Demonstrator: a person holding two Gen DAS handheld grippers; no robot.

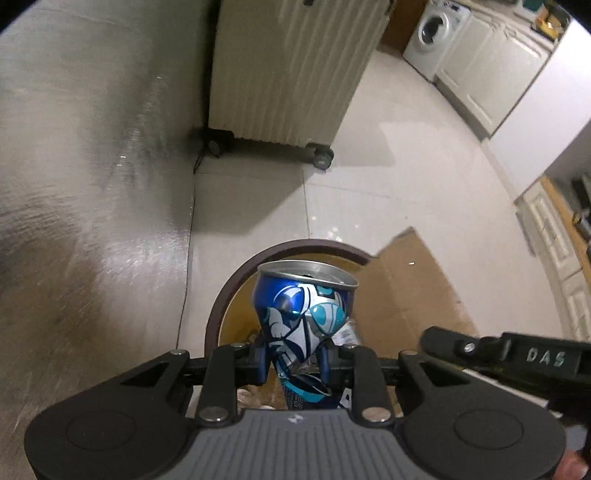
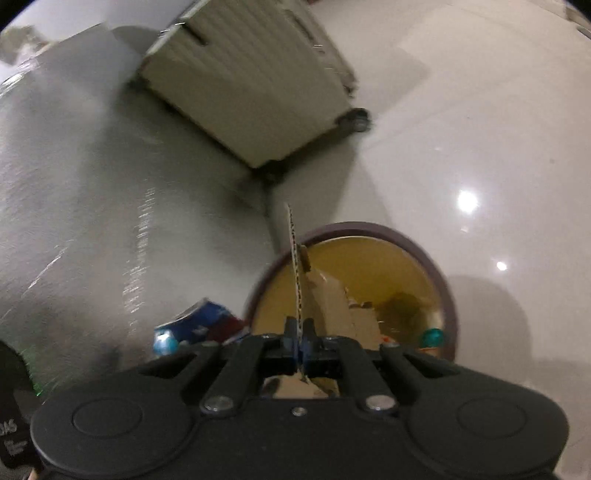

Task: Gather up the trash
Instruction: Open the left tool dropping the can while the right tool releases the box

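In my left wrist view the left gripper (image 1: 293, 363) is clamped on a crushed blue and white drink can (image 1: 304, 314); its blue pads (image 1: 261, 363) pinch the dented waist of the can low in the frame, and the can's open silver rim tilts up toward the centre; behind and under the can I see the round waste bin (image 1: 221, 306) with its dark brown rim and yellow inside, paper scraps lying at its bottom; a sheet of brown cardboard (image 1: 417, 280) spreads to the right of the bin, seen from above; the other gripper's black body, lettered DAS, cuts in at the lower right edge; a cream ribbed suitcase (image 1: 284, 70) on wheels stands at the top centre against a silvery wall on the left, and a washing machine (image 1: 436, 33) sits at the upper right. In my right wrist view the right gripper (image 2: 300, 347) is closed tight on that thin piece of cardboard (image 2: 295, 258), seen here edge-on, its corrugated edge running up from the pads toward the centre of the frame; the bin (image 2: 448, 295) lies just beyond it, centre right, with more brown cardboard and a small teal object inside; the can (image 2: 201, 323) shows as a blurred blue shape at the lower left, beside the bin's rim; the suitcase (image 2: 240, 88) fills the upper middle, tilted; two bright light spots glare on the pale floor (image 2: 480, 147) at right.
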